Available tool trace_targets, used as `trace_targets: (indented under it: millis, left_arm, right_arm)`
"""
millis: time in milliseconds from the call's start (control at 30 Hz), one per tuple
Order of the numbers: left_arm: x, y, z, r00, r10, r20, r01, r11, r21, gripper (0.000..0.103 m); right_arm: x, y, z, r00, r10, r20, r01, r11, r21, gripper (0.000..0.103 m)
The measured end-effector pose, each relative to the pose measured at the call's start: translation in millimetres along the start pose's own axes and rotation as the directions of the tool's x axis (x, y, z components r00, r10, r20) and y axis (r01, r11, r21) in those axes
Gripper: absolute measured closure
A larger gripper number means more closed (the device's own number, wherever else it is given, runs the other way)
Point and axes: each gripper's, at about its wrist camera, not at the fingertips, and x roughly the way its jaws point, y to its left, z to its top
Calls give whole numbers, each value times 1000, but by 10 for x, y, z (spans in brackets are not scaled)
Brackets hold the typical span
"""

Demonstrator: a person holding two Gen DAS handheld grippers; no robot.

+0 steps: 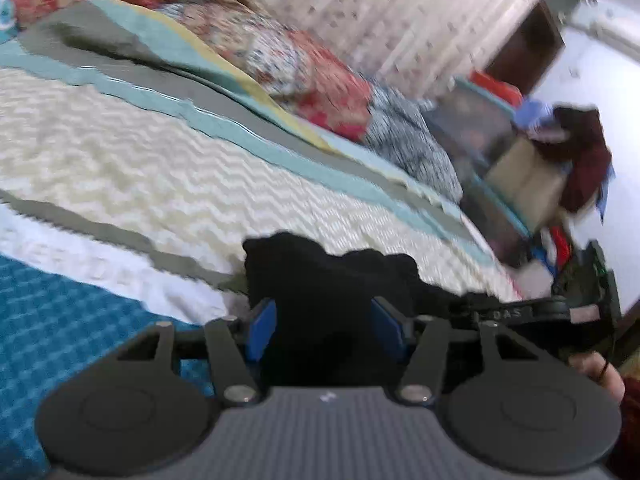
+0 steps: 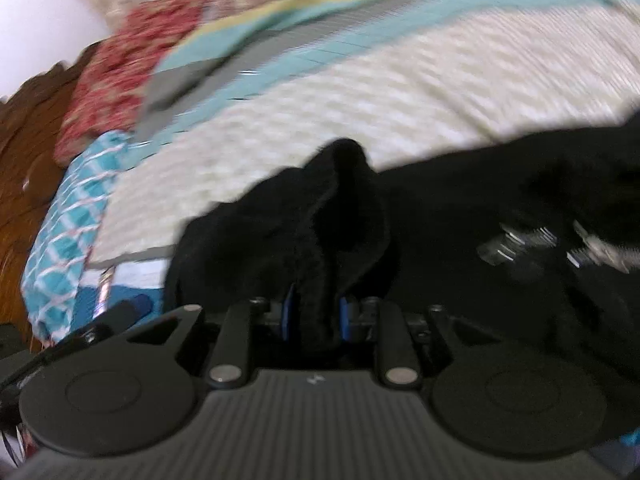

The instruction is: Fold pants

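The right gripper (image 2: 316, 316) has its blue pads pinched on a ridge of the black fleecy pants (image 2: 304, 216). The left gripper (image 1: 324, 330) clamps a thicker bunch of them between wider-set pads. The pants lie near the edge of the cream chevron bedspread (image 1: 168, 168). To fold well, I judge both hands should carry level and together, keeping the held edge taut and laying it squarely over the rest.

A home bedroom: a bed (image 1: 168, 168) with a striped coverlet, floral pillows (image 1: 320, 76) at its far edge, patterned curtains (image 1: 400, 12), piled clothes (image 1: 584, 160) beside.
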Motion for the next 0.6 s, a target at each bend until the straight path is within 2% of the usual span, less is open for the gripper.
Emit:
trace_targets:
  millis: [100,267,300,367,433,467,500,533,600]
  left_arm:
    - [186,-142,-75,999,6,-46,-3,998,59,50]
    - [394,-244,-214,991,103,-85,-89,984,152,50]
    - [400,-229,-220,989,115,-92,-101,984,146,50]
    - [342,-213,-166,992,92,-91,-82,991,101,52]
    - [239,-257,-70,998,52,-46,-48,995,91,51]
    - [202,-312,-30,999,49,-19,-47,992,117,50]
    - [191,-369,-8,998,57,-2,-56,987,152,50]
    - [232,-421,3,998,70,-3,-69,980,188,50]
    - [411,-456,-48,991,119,-62,-101,966,237,50]
  right_arm:
    - [39,-81,-62,1000,-23,-14,24,1000,9,73]
    - [13,-134,-99,1000,-19,-10,19,1000,9,73]
    - [-57,-151,-97,1000,-5,17,5,1000,7,76]
    - [-278,-116,-99,994,33,108,-31,999,-22,82]
    - [-556,37,-110,965,74,252,-46,992,-117,82]
    - [-681,100,-138,947,83,311,-33,986,-164,82]
    - [-788,134,-184,930,74,361,-1,980,-198,82]
    - [-819,122,-216,924,43,380,38,979,-202,82]
    - [-718,-31,-258,937,-61,343,119,982,-149,78]
